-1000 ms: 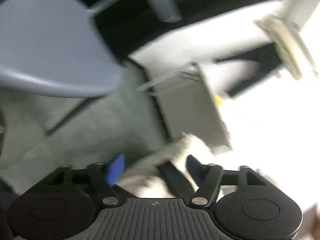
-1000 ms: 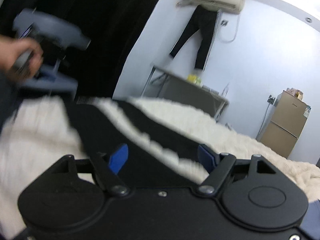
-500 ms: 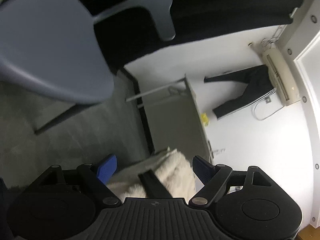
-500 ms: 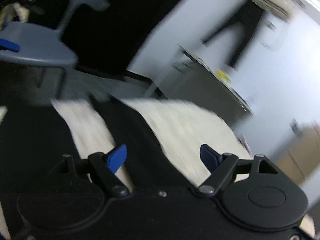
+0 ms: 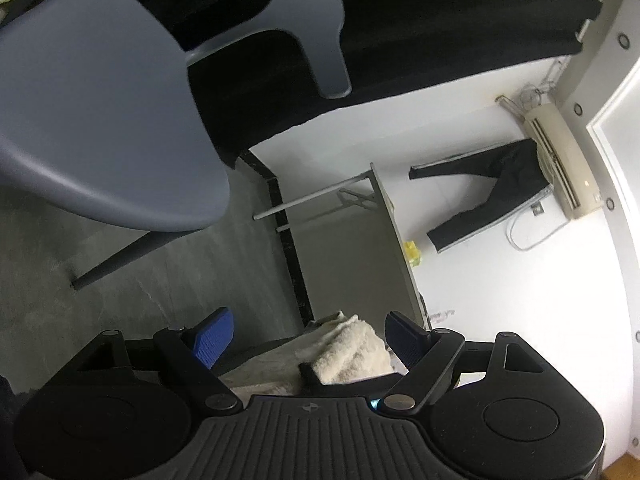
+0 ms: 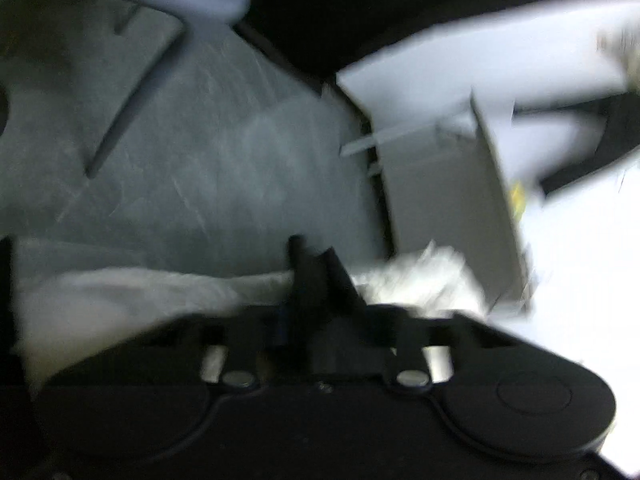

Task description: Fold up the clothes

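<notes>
Fluffy white garment with a black stripe (image 5: 352, 350) bunched low between the left gripper (image 5: 310, 338) jaws, spread wide and clear of the cloth. In the blurred right view, same garment (image 6: 416, 280) just ahead of the right gripper (image 6: 316, 280); jaws apparently pressed together on a black fold, though hard to confirm. Beyond: grey chair (image 5: 100, 120), dark floor (image 5: 160, 276), table (image 5: 360, 248).

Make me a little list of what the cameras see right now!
left tongs: open, nothing between them
right tongs: blurry; look closed, black cloth seems pinched, not certain
fluffy white blanket: under both tongs
black cloth: lies on the blanket
chair: grey, on the grey floor
pants: black, hanging on the wall below the air conditioner
</notes>
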`<action>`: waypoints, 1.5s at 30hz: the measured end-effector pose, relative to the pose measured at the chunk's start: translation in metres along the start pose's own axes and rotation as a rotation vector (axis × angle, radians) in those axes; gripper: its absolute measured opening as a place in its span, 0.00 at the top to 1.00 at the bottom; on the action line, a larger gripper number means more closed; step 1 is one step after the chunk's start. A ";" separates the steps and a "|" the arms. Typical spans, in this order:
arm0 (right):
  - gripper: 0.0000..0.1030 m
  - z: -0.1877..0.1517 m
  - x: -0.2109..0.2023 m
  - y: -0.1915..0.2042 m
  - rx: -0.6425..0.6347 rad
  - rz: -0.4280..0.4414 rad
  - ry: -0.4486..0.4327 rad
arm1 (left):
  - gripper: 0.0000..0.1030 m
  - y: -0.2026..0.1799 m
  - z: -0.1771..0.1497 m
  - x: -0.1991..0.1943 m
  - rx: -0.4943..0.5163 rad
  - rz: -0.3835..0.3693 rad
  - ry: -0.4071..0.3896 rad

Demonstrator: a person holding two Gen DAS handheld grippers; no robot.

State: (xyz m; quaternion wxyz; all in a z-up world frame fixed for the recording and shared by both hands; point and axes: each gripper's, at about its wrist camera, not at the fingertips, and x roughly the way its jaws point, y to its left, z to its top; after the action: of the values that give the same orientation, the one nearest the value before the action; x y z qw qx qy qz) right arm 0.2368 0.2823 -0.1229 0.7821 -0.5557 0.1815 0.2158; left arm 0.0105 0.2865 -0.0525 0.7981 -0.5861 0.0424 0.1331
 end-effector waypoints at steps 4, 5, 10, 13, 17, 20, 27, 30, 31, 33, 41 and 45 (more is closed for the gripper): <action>0.98 0.010 -0.027 -0.047 0.270 -0.088 -0.143 | 0.24 0.005 0.003 0.003 -0.028 -0.004 0.003; 0.98 0.013 -0.040 -0.057 0.327 -0.120 -0.189 | 0.24 0.005 0.004 0.004 -0.028 -0.003 0.003; 0.77 0.010 -0.033 -0.039 0.305 -0.027 -0.185 | 0.24 0.006 0.005 0.006 -0.027 -0.003 0.012; 0.50 -0.002 -0.036 -0.026 0.254 0.099 -0.178 | 0.24 0.005 0.005 0.002 -0.024 -0.008 0.006; 0.34 -0.035 -0.087 -0.055 0.390 0.211 -0.347 | 0.24 0.003 0.004 -0.001 -0.007 -0.011 0.012; 0.32 -0.077 -0.129 -0.092 0.495 0.235 -0.405 | 0.24 -0.005 0.000 0.001 0.046 -0.003 0.032; 0.20 -0.216 -0.212 -0.136 0.506 0.178 -0.386 | 0.18 -0.038 -0.021 0.007 0.281 -0.035 0.123; 0.20 -0.251 -0.228 -0.137 0.519 0.149 -0.332 | 0.17 -0.050 -0.032 0.009 0.373 -0.052 0.160; 0.20 -0.266 -0.230 -0.137 0.536 0.140 -0.310 | 0.16 -0.056 -0.037 0.010 0.416 -0.061 0.176; 0.20 -0.296 -0.241 -0.141 0.587 0.104 -0.271 | 0.15 -0.062 -0.046 0.012 0.477 -0.073 0.206; 0.20 -0.384 -0.251 -0.131 1.001 -0.060 -0.079 | 0.12 -0.075 -0.070 0.021 0.622 -0.085 0.276; 0.20 -0.393 -0.248 -0.114 1.004 -0.066 -0.043 | 0.12 -0.080 -0.079 0.024 0.672 -0.098 0.301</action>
State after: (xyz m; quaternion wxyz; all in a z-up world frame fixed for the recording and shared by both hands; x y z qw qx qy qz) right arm 0.0723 -0.1565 -0.0270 0.9629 -0.1121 0.2291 0.0882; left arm 0.0616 0.1938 -0.0087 0.9362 -0.3059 0.1723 -0.0143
